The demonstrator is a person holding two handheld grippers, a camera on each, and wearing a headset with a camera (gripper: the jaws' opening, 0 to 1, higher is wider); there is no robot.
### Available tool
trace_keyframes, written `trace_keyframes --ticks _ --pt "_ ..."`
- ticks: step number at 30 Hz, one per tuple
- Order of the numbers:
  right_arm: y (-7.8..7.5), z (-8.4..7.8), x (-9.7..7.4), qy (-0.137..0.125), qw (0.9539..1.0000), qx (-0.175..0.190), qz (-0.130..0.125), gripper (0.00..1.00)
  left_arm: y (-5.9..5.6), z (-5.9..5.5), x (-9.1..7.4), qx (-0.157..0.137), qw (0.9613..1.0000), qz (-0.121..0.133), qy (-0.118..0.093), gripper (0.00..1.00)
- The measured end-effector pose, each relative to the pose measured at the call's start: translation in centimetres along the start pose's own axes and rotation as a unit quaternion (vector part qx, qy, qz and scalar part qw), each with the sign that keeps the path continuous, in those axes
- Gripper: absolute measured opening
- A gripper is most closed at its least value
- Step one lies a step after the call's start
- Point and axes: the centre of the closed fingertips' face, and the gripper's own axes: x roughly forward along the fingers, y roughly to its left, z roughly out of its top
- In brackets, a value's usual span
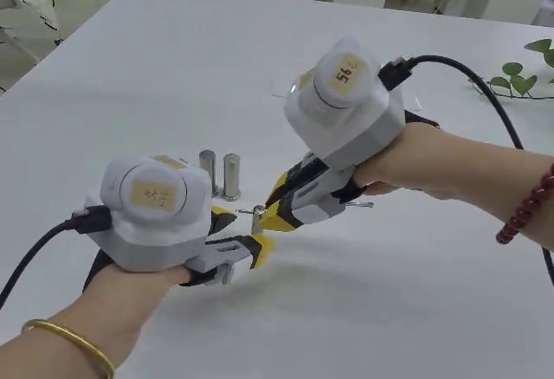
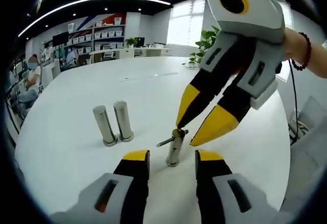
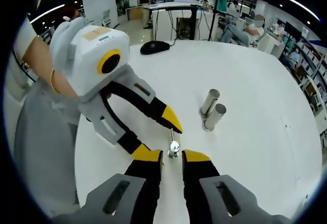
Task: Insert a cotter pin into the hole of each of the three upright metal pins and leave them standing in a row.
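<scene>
One metal pin (image 2: 175, 146), flanked by the parted left gripper (image 2: 173, 156), is already crossed by a cotter pin (image 2: 164, 142) at the narrowed right gripper (image 2: 187, 133), whose grip cannot be told; two nearby pins (image 2: 123, 120) are judged unfitted.

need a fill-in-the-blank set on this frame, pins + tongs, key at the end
1. The near metal pin plus the far pair makes ___ pins standing upright.
2. A cotter pin passes through ___ of them.
3. The left tongs flank the near pin's base and are ___ (open/shut).
4. The right tongs hover at that pin's top, their tips coloured ___.
Missing words: three; one; open; yellow.
</scene>
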Motion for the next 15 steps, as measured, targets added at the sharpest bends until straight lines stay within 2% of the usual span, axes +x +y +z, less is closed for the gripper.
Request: trace_keyframes --ticks 8,15 --pt "-0.8 1.3 -0.8 -0.028 0.9994 0.012 -0.015 0.22 0.0 0.3 -1.5 -0.004 1.0 0.001 -0.004 0.43" --pt "-2.0 3.0 -1.1 -0.063 0.9972 0.034 -0.023 0.24 -0.2 1.3 -3.2 -0.005 0.9997 0.003 -0.024 0.51"
